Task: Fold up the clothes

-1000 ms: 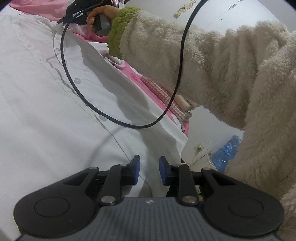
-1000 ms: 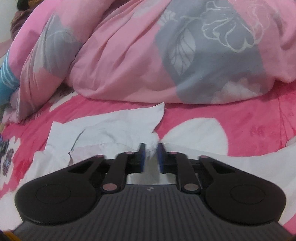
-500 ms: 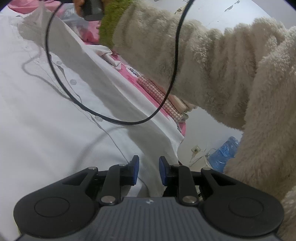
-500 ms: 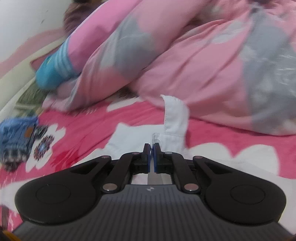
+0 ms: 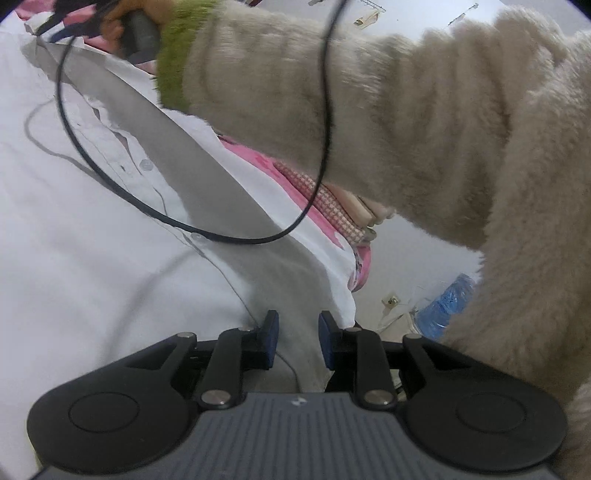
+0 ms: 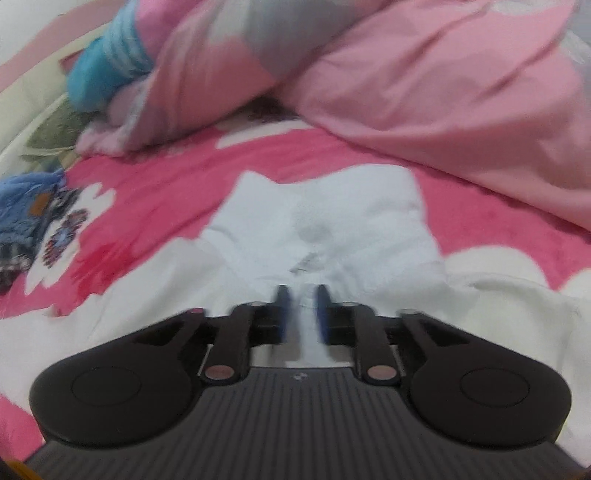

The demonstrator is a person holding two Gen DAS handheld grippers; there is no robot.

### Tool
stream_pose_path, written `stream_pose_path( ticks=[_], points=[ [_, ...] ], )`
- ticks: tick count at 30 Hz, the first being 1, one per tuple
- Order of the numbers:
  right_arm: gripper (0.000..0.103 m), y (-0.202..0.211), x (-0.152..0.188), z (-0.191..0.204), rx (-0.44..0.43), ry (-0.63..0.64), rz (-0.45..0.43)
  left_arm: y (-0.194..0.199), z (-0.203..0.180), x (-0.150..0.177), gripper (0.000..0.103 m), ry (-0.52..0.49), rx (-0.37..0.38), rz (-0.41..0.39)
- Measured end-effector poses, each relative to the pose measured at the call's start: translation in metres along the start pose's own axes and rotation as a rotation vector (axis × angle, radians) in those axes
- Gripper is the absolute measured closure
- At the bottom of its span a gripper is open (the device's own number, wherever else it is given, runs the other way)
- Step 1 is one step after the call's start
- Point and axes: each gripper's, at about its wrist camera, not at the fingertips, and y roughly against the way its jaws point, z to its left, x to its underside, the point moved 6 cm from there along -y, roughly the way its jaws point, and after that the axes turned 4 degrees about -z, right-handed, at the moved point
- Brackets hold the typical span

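Looking down L wrist cam first: left gripper [image 5: 294, 339] low over the hem area of a white shirt [image 5: 92, 258] spread on the bed, jaws parted a modest gap and opening; blue pads [image 5: 271, 338] flank a shadowed strip of shirt fabric beneath, but pads don't press it, nothing pinched. Shirt's button placket runs diagonally up-left, w/ buttons [image 5: 146, 165] showing. A black cable [image 5: 221, 236] loops across the cloth. A person's fluffy cream sleeve [image 5: 369, 110] w/ green cuff [image 5: 177, 55] reaches across top of frame; hand [image 5: 122, 22] at upper left grips a dark handle. Pink bedsheet [image 5: 314, 206] edge & a checked cloth peek out right of shirt; blue bag on floor beyond, blurry. R wrist cam: view motion-blurred. right gripper [image 6: 302, 314] tilted down over the shirt's collar end [image 6: 325, 221], jaws opening, narrow gap; white cloth sits below/between the pads, cannot tell if it touches them, no squeeze seen. Shirt lies on pink floral bedsheet [image 6: 166, 177]; bunched pink-grey duvet [image 6: 406, 74] behind; blue-striped item [image 6: 107, 70] and denim piece [image 6: 26, 199] at left, well apart from shirt.
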Motion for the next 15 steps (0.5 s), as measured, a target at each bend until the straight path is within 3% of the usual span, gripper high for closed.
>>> stream_pose_path(
  ticks=[4, 7, 10, 15],
  points=[
    [0.07, 0.075, -0.01, -0.007, 0.028, 0.01, -0.101, 0.002, -0.009, 0.002, 0.066, -0.017, -0.03, -0.007],
    [0.065, 0.158, -0.008, -0.015, 0.068, 0.027, -0.202, 0.006, -0.016, 0.003, 0.057, -0.04, -0.065, -0.014],
    [0.062, 0.249, 0.008, -0.017, 0.131, 0.062, -0.3, 0.013, -0.022, 0.0, 0.05, -0.055, -0.107, -0.027],
    [0.062, 0.374, 0.058, 0.002, 0.239, 0.15, -0.436, 0.039, -0.029, -0.008, 0.048, -0.06, -0.176, -0.046]
  ],
)
